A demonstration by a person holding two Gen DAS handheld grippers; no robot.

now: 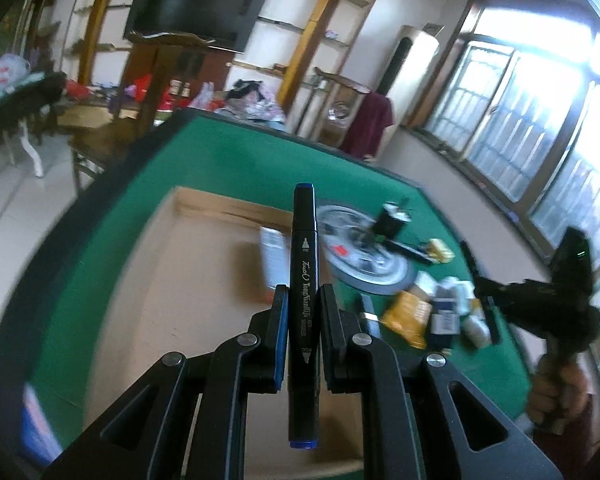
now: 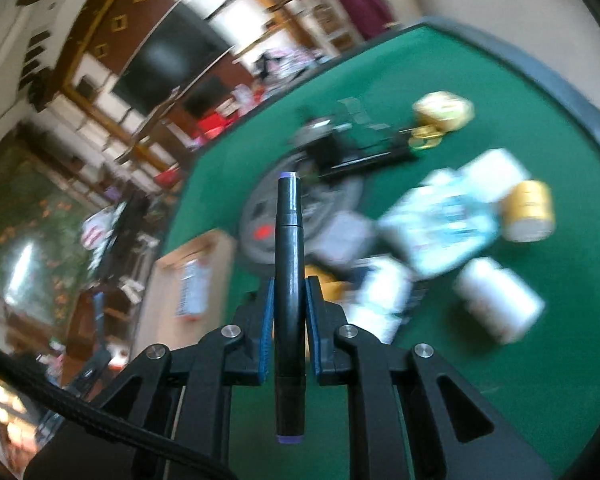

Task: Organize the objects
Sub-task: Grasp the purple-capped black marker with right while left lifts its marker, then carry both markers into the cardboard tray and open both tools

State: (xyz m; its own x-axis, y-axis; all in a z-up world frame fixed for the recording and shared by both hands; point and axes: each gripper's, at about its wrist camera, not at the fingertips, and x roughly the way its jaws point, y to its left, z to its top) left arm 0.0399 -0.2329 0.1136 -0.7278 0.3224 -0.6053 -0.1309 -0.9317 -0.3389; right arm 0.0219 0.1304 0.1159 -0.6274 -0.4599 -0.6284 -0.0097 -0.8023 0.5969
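Now you carry a marker in each gripper, jaws clamped mid-barrel so neither tips: left gripper [image 1: 303, 300] holds the blue marker [image 1: 303, 280], right gripper [image 2: 290, 292] the purple marker [image 2: 289, 280], box [image 1: 204, 208] at ten o'clock.

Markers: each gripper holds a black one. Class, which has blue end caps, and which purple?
The marker in the left gripper has blue caps and white printed lettering. The marker in the right gripper has purple caps.

1. Left gripper [image 1: 303, 300] tilts downward, its jaws clamped on a black marker with blue caps [image 1: 303, 280].
2. Right gripper [image 2: 290, 292] also angles downward, pinching a black marker with purple caps [image 2: 289, 280].
3. A hand [image 1: 560, 392] grips the right gripper's handle.
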